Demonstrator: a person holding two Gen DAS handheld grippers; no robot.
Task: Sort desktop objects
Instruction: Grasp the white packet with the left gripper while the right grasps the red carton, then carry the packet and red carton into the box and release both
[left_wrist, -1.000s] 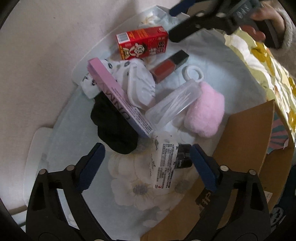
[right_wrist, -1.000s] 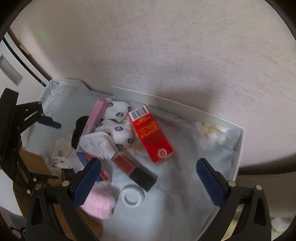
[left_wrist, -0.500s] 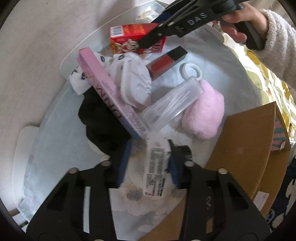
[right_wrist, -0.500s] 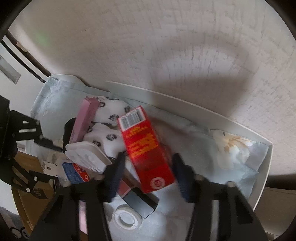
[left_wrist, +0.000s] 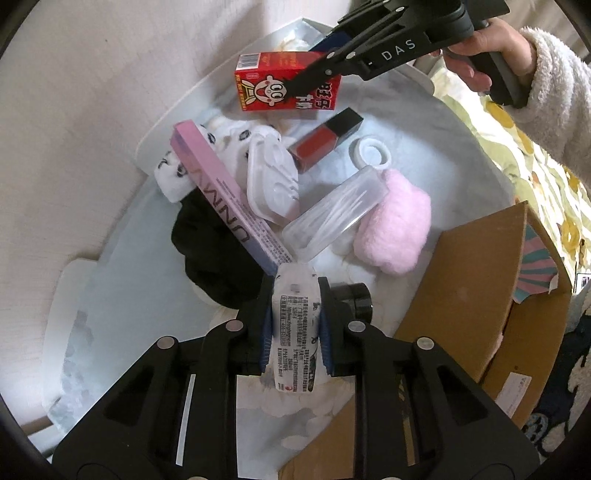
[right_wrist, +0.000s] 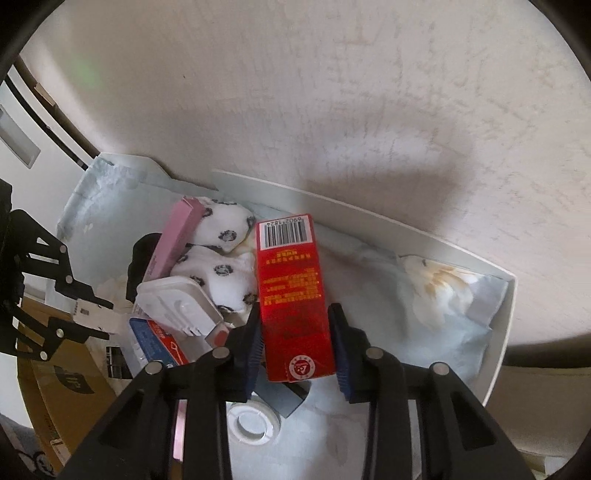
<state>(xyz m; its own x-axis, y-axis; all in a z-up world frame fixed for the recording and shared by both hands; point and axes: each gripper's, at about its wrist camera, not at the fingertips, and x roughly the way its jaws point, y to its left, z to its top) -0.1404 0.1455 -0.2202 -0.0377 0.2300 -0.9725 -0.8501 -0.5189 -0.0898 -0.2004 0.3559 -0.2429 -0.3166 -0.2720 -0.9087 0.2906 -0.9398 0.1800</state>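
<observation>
The left gripper is closing, its blue pads pressing a white printed sachet near the white tray's cardboard-box edge. The right gripper is closing on the red drink carton by the tray's wall-side rim.

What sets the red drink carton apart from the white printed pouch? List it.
The red drink carton is a rigid box; the white printed pouch is soft and crinkled. The carton sits in the right gripper, the pouch in the left gripper. Both are clamped between closing jaws.
</observation>
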